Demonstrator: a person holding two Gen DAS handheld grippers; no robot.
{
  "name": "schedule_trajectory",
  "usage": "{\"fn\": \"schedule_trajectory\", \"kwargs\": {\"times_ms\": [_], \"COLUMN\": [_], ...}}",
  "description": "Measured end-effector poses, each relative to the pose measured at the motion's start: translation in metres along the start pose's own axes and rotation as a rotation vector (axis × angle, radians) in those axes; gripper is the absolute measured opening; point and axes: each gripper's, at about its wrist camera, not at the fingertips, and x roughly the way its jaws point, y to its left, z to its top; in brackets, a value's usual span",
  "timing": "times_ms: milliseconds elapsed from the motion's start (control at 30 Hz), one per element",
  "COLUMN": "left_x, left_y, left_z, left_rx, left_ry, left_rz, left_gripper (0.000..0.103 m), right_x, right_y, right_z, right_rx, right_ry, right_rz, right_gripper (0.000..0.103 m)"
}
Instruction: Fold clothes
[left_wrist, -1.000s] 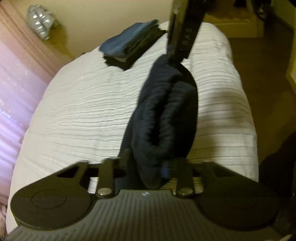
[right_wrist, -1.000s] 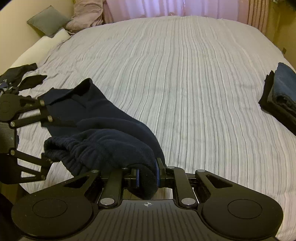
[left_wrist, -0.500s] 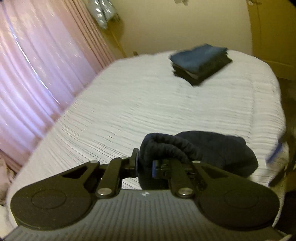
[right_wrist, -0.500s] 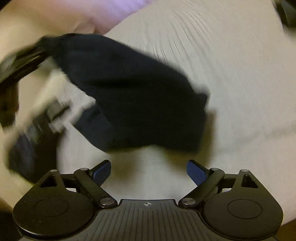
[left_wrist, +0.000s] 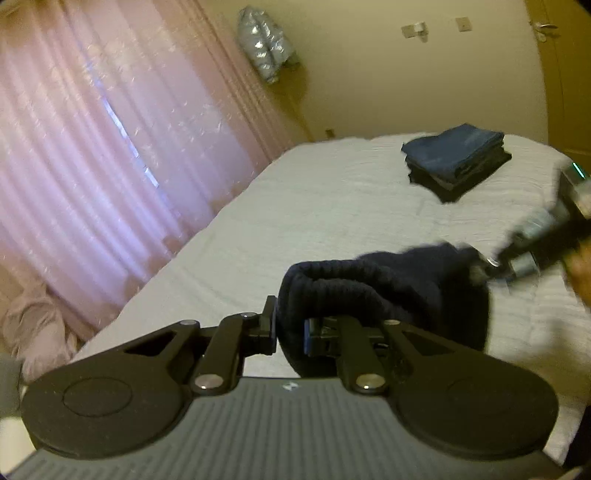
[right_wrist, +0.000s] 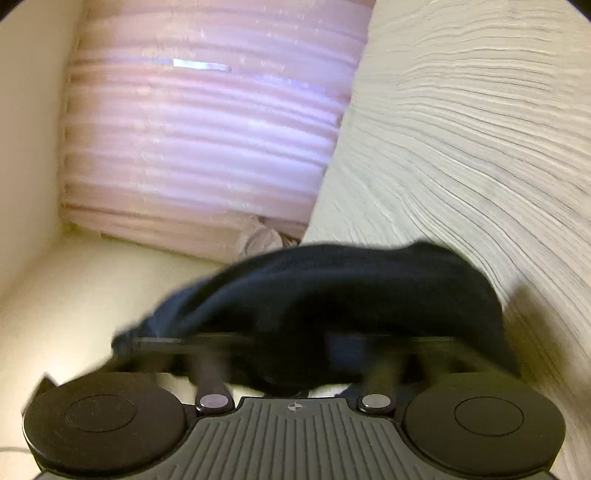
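- Bed (left_wrist: 332, 206): covered by a white ribbed bedspread that reaches every visible edge; in the right wrist view the same ribbed cover (right_wrist: 480, 147) fills the right side of the frame.
- Pink curtain (left_wrist: 92, 166): pleated, lit from behind, hanging along the far long edge of the bed; also seen in the right wrist view (right_wrist: 207, 140).
- Pale pink bundle of fabric (left_wrist: 33, 332): at the foot of the curtain, beside the bed's edge at lower left.
- Silver foil object (left_wrist: 264, 48): against the beige wall, above the far corner of the bed; exact nature cannot be determined.
- Wall fittings (left_wrist: 413, 29): two small plates high on the beige wall.
- Door handle (left_wrist: 543, 26): at upper right.
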Motion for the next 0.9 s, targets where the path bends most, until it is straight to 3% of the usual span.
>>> {"fn": "schedule_trajectory", "kwargs": {"times_ms": [100, 167, 300, 367, 467, 567, 667, 733, 767, 800, 900], "left_x": [-0.022, -0.038, -0.054, -0.052, -0.035, -0.009, 0.014, 0.025, 0.031, 0.035, 0.04], "left_y": [-0.009, -0.023, -0.059, -0.076, -0.108, -0.137, -0.163, -0.183, -0.193, -0.206, -0.236], "left_z": [-0.019, -0.025, -0.016, -0.006, 0.011, 0.017, 0.02, 0.025, 0.028, 0.028, 0.025], "left_rx": [0.003, 0.03, 0.066, 0.069, 0.076, 0.075, 0.05, 0.046, 0.044, 0.063, 0.138], "left_ry": [0.013, 0.004, -0.051, -0.084, -0.119, -0.116, -0.078, -0.049, -0.035, -0.016, 0.038], "left_rz": [-0.085, -0.184, -0.357, -0.413, -0.476, -0.545, -0.599, -0.638, -0.658, -0.689, -0.777], "left_gripper": [0.01, 0.009, 0.009, 0.009, 0.008, 0.008, 0.008, 0.008, 0.008, 0.009, 0.016], "right_x": [0.017, 0.033, 0.061, 0.064, 0.056, 0.044, 0.024, 0.009, -0.003, -0.015, -0.057], "right_y": [0.027, 0.06, 0.144, 0.185, 0.232, 0.233, 0.18, 0.14, 0.114, 0.089, 0.021], "right_z": [0.038, 0.057, 0.089, 0.096, 0.104, 0.096, 0.077, 0.061, 0.053, 0.045, 0.014], "right_rx": [-0.106, -0.244, -0.504, -0.595, -0.699, -0.753, -0.707, -0.666, -0.614, -0.559, -0.346], "right_ry": [0.06, 0.099, 0.163, 0.138, 0.08, 0.075, 0.129, 0.17, 0.179, 0.188, 0.182], "right_rz": [-0.073, -0.116, -0.117, -0.07, -0.073, -0.158, -0.29, -0.386, -0.426, -0.464, -0.56], "right_gripper": [0.002, 0.002, 0.001, 0.0, 0.0, 0.0, 0.0, 0.028, 0.076, 0.093, 0.093]}}
